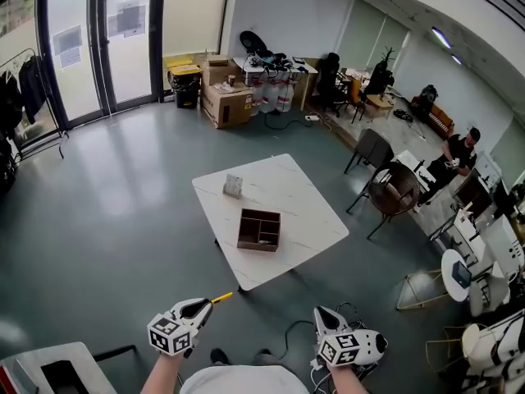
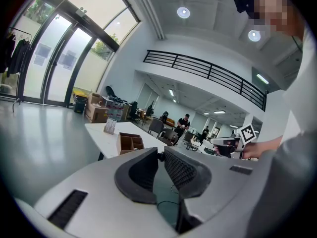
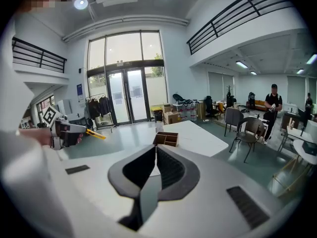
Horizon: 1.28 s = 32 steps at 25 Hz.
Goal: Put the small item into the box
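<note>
A brown wooden box [image 1: 258, 230] with compartments sits on the white marble table [image 1: 303, 203]. The small item [image 1: 233, 186], a pale upright packet, stands on the table beyond the box. Both grippers hang well short of the table, near my body. My left gripper [image 1: 203, 305] is shut, with a yellow strip sticking out at its front. My right gripper [image 1: 323, 315] is shut too. From the left gripper [image 2: 161, 155], the box [image 2: 130, 142] and the item [image 2: 110, 127] lie far ahead. The right gripper [image 3: 156, 148] faces the box [image 3: 167, 139], with nothing between its jaws.
Two chairs [image 1: 392, 190] stand right of the table. Cardboard boxes [image 1: 228, 103] and cluttered desks line the far wall by the glass doors [image 1: 78, 43]. A person [image 1: 454, 161] stands at the right. A cable [image 1: 295, 332] lies on the floor by my feet.
</note>
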Motion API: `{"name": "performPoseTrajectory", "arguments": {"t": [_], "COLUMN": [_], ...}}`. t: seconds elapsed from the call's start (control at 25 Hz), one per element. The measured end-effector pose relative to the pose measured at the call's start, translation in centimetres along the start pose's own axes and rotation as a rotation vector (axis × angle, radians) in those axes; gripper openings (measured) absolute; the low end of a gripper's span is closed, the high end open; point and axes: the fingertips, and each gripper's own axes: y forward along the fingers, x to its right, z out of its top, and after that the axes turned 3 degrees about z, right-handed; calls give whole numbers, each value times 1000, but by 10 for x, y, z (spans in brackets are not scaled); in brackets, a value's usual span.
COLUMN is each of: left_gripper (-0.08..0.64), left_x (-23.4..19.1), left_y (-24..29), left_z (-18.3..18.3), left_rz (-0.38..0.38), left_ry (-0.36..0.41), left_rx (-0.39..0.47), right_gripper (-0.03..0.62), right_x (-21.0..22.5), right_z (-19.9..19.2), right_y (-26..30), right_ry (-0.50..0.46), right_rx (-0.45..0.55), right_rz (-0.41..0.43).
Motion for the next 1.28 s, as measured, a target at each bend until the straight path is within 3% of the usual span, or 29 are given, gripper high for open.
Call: {"name": "performPoseTrajectory", "arguments": {"t": [0.32, 0.6, 1.28], "left_gripper": [51, 51, 51], "left_x": [-19, -30, -54], "left_y": [-10, 13, 85], "left_z": [-2, -3, 33], "left_rz": [-22, -21, 56], "left_ry": [2, 3, 3], "left_rx": [-13, -18, -55], "right_gripper": [29, 29, 29], "right_x": [-14, 4, 54], "right_z": [-10, -18, 16], "right_y": [-11, 5, 113], "right_ry": [7, 60, 86], "right_rx": [-31, -37, -62], "right_rz": [-38, -55, 68]}}
